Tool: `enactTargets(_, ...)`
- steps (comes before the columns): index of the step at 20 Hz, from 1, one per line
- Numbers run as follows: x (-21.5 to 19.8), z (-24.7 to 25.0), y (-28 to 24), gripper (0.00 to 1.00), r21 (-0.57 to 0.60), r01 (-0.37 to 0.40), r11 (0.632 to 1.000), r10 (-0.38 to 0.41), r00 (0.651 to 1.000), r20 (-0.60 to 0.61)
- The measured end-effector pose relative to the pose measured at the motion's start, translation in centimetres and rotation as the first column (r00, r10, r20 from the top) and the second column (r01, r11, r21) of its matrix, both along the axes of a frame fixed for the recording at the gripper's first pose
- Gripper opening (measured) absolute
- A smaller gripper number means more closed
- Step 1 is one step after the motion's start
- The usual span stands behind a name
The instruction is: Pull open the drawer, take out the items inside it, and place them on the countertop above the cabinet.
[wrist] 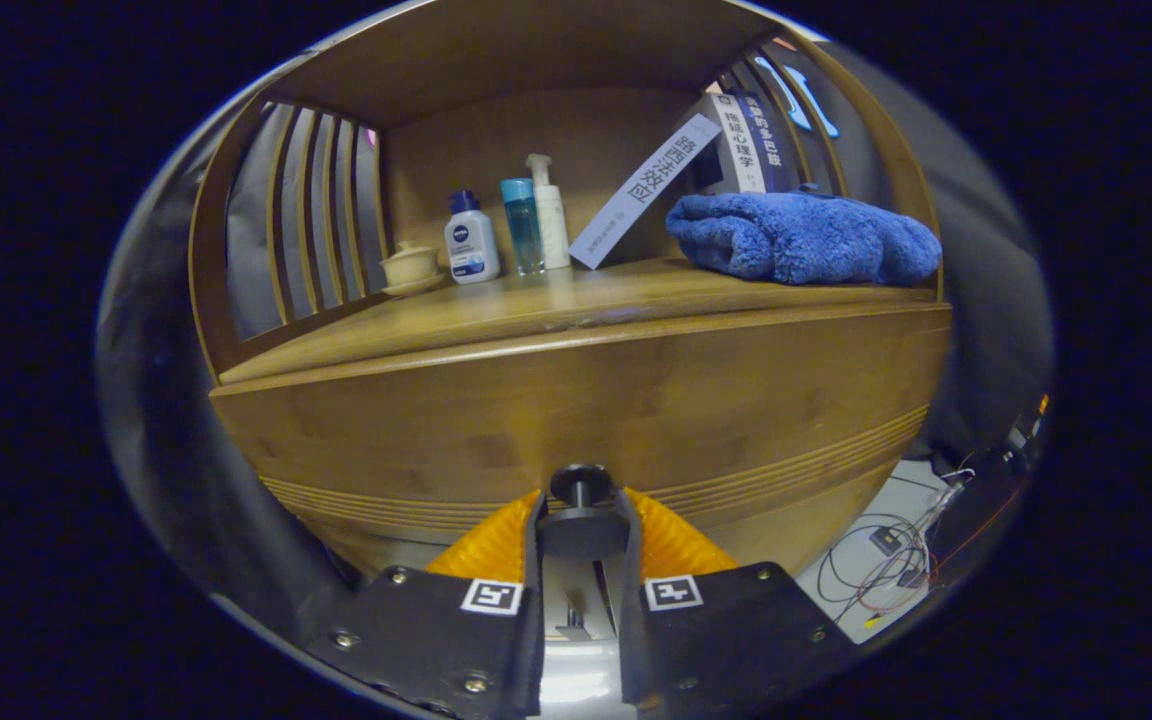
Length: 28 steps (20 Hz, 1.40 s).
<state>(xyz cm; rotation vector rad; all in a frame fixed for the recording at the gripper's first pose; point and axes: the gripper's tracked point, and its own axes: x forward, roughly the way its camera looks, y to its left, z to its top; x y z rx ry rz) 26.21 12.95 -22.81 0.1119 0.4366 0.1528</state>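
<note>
Beyond the fingers stood a wooden cabinet point(576, 410), its front grooved with fine horizontal lines low down. Above it, the surface point(496, 320) sat in a recess with a wooden back panel point(556, 140), a wooden ceiling, and slatted sides point(306, 215) through which grey wall showed. The light was dim and warm on the wood. To the right of the fingers, a pale floor point(896, 530) carried a tangle of thin cables point(886, 575).
</note>
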Motion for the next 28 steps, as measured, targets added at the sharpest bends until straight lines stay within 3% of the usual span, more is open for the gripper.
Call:
enactTargets(1, -0.5, -0.2, 0.0, 0.17, 0.007, 0.002, 1.0, -0.002, 1.0, -0.001)
enactTargets(14, -14.2, 0.1, -2.7, 0.16, 0.001, 0.049, 0.999, -0.049, 0.998, -0.026)
enactTargets(24, -17.4, -0.8, -3.3, 0.16, 0.002, 0.063, 0.998, -0.062, 0.992, -0.112)
enactTargets(26, -17.7, -0.6, -3.4, 0.36, 0.01, 0.099, 0.995, -0.096, 0.986, -0.137)
enactTargets(28, -18.6, 0.9, -3.8, 0.47, -0.024, 0.128, 0.991, -0.13, 0.984, -0.118)
